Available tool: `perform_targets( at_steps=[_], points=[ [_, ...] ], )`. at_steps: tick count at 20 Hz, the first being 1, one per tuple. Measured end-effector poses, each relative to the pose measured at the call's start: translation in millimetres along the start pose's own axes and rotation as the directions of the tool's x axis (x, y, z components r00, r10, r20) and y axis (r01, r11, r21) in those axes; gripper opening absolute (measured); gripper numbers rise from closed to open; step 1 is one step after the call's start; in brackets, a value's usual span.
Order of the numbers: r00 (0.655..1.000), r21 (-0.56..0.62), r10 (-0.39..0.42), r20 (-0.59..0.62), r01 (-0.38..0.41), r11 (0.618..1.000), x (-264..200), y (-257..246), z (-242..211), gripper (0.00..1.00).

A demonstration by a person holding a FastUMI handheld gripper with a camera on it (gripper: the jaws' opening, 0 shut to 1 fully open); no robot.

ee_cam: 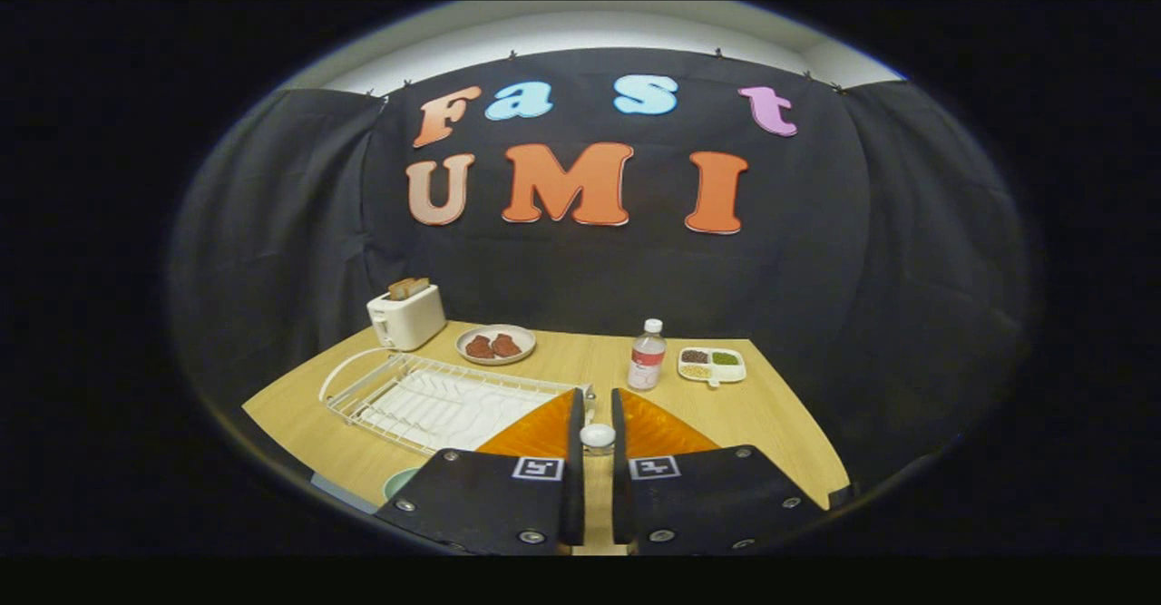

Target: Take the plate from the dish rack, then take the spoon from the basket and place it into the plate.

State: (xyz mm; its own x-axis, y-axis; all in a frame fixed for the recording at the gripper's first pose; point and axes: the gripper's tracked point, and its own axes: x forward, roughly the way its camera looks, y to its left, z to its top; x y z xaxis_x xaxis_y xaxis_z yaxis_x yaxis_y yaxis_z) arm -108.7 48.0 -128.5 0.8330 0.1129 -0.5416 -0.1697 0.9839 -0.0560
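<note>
My gripper [598, 437] is held above the wooden table [762, 414], its two fingers nearly together. Pinched between the fingertips is a small white rounded piece, which looks like part of the spoon [597, 435]; the rest of it is hidden by the fingers. Just left of the left finger's black block, a pale green rim peeks out low by the table's near edge, likely the plate [399, 481]. The white wire dish rack [426, 401] lies ahead and to the left of the fingers with nothing in it.
Beyond the rack stand a white toaster [405, 317] with bread in it and a grey plate of brown meat pieces [495, 344]. Ahead to the right are a water bottle [647, 356] and a white divided dish of beans [712, 365].
</note>
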Motion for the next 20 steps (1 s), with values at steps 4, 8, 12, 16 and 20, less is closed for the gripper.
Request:
perform_targets(
  at_steps=[4, 8, 12, 16, 20],
  points=[
    [0.996, 0.0, 0.084, 0.007, -0.084, 0.996, -5, 33, -1, 0.12],
    [0.986, -0.005, 0.158, -0.044, -0.159, 0.987, -2, 62, -26, 0.12],
    [0.965, 0.024, 0.247, -0.086, -0.246, 0.969, -1, 91, -43, 0.12],
    [0.934, 0.02, 0.332, -0.131, -0.332, 0.943, -1, 118, -63, 0.12],
    [0.902, 0.037, 0.398, -0.165, -0.398, 0.917, 2, 141, -85, 0.12]
  ],
)
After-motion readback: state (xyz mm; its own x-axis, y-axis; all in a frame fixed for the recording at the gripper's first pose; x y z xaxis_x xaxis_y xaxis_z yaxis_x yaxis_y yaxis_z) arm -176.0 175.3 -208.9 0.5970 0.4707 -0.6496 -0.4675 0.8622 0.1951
